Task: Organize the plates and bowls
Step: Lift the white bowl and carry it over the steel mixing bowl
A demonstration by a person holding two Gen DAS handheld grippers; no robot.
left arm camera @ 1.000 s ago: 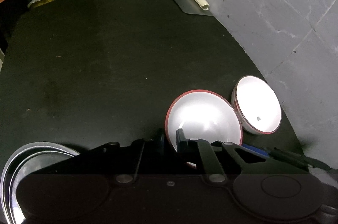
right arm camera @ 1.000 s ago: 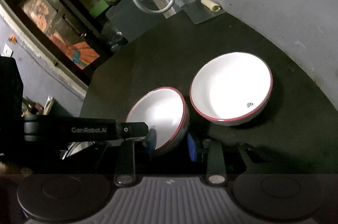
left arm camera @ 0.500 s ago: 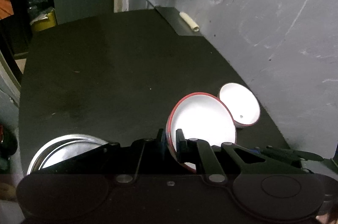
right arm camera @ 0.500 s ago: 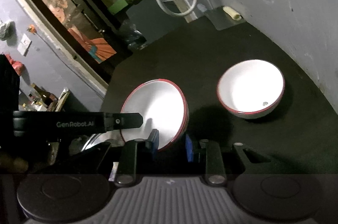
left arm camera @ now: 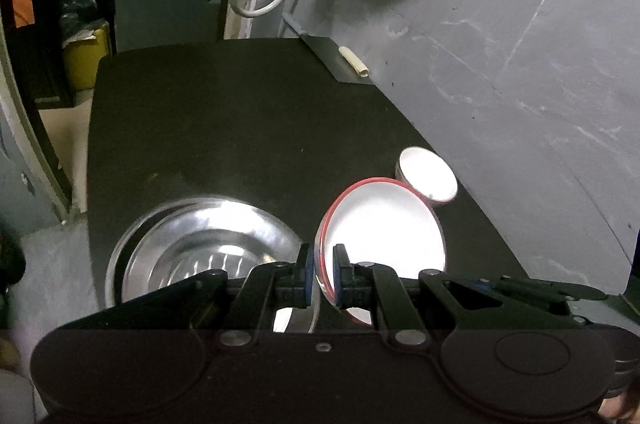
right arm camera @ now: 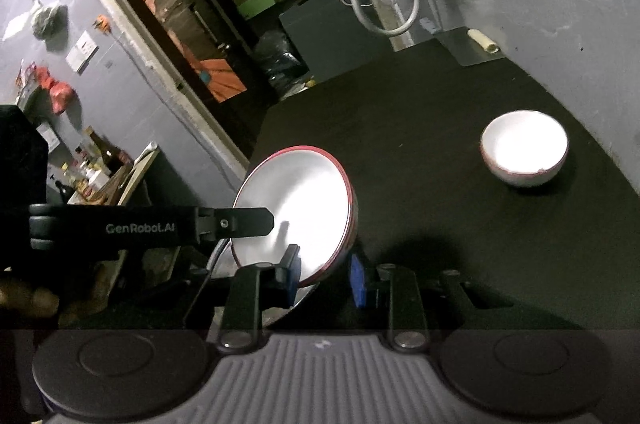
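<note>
The left gripper [left arm camera: 320, 274] had its jaws pinched narrow on the rim of the red-rimmed bowl [left arm camera: 384, 224], carried tilted above the worktop [left arm camera: 240, 128] — mid-transfer, apparently. The right gripper [right arm camera: 326, 278] bracketed the same rim, its grip unclear. The next move called for lowering it into the second bowl [right arm camera: 524, 148] near the worktop's right edge — or beside the steel plates [left arm camera: 200, 244].

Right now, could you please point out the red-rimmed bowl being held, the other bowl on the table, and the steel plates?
held red-rimmed bowl [left arm camera: 384, 220], left wrist view, on its white inside.
second bowl [right arm camera: 524, 144], right wrist view, on its white inside.
steel plates [left arm camera: 208, 236], left wrist view, on the top plate's shiny face.
</note>
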